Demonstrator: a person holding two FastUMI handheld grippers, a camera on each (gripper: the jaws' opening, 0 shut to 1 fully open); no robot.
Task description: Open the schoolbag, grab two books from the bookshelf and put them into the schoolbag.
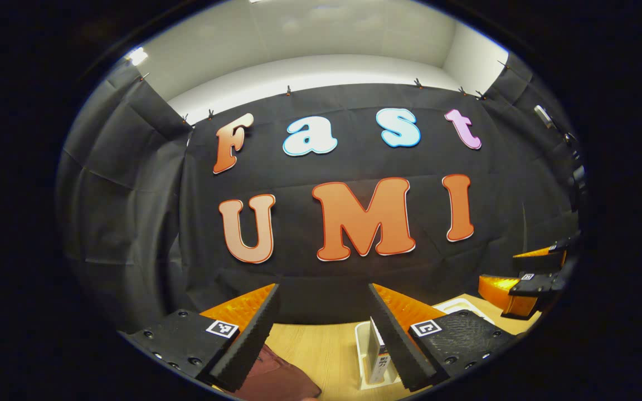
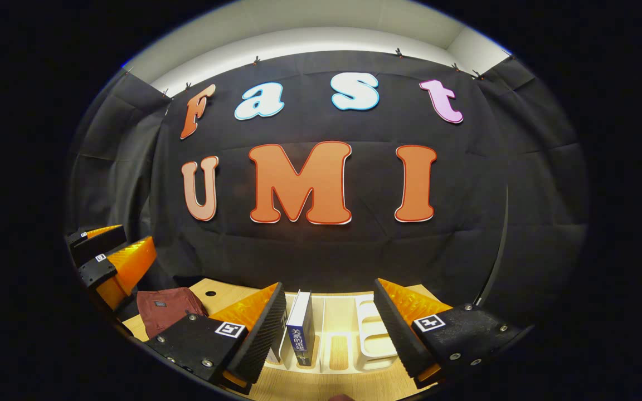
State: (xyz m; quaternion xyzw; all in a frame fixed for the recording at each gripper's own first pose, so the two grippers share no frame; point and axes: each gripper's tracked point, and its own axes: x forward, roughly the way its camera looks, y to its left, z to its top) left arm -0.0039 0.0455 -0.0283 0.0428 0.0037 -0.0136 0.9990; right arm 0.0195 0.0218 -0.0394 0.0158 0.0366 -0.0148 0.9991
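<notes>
1. Left gripper (image 1: 321, 328): fingers spread wide, nothing between them, held above the wooden table (image 1: 321, 345).
2. Right gripper (image 2: 329, 328): fingers also wide apart, gripping nothing, facing the white bookshelf (image 2: 374, 334).
3. Schoolbag (image 2: 168, 309): dark red, lying on the table's left part near the back edge in the right gripper view; looks zipped shut, though that part of the view is too small to be sure.
4. Book (image 2: 300, 328): blue cover, upright in a left slot of the bookshelf, just beside the right gripper's left finger. The slots to its right stand open.
5. Bare tabletop lies between schoolbag and bookshelf.
6. In the left gripper view the bookshelf's end (image 1: 366, 356) sits just beside its right finger.
</notes>
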